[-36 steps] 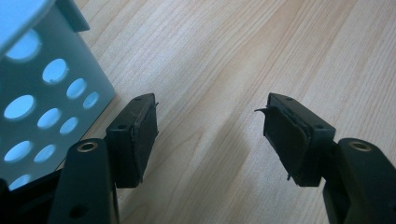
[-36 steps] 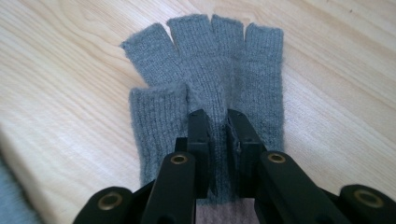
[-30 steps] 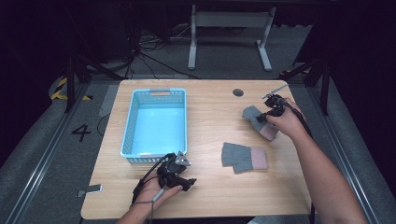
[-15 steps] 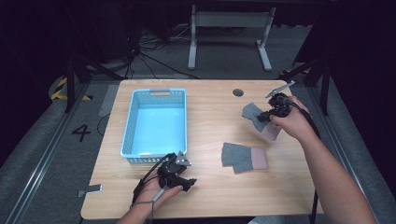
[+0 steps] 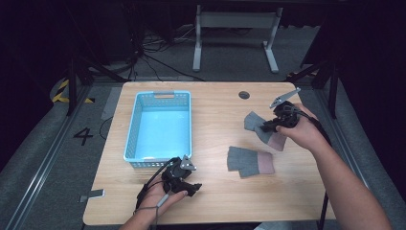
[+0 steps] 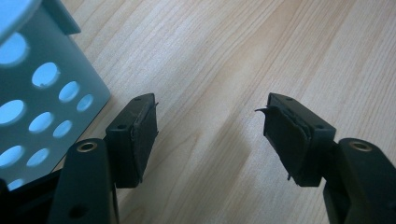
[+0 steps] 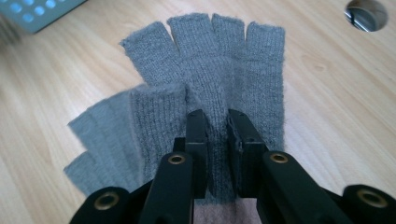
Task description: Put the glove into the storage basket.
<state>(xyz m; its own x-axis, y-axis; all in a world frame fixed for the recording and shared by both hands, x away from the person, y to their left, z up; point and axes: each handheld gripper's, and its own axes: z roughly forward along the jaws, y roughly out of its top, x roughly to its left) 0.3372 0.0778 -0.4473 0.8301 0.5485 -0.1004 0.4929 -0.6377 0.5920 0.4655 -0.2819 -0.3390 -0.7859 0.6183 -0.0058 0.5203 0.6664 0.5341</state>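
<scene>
While right gripper (image 7: 217, 135) jaws pinch grey glove (image 7: 219, 60) on counter (image 5: 215, 110) | left gripper (image 6: 210, 135) jaws spread wide beside blue basket (image 6: 32, 88)

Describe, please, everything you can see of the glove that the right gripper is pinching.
The glove is grey ribbed knit, fingerless, with a pinkish cuff. It lies flat on the wooden table, finger stubs fanned away from the right gripper, whose jaws pinch a fold of fabric near the cuff. In the right gripper view its edge looks doubled.
</scene>
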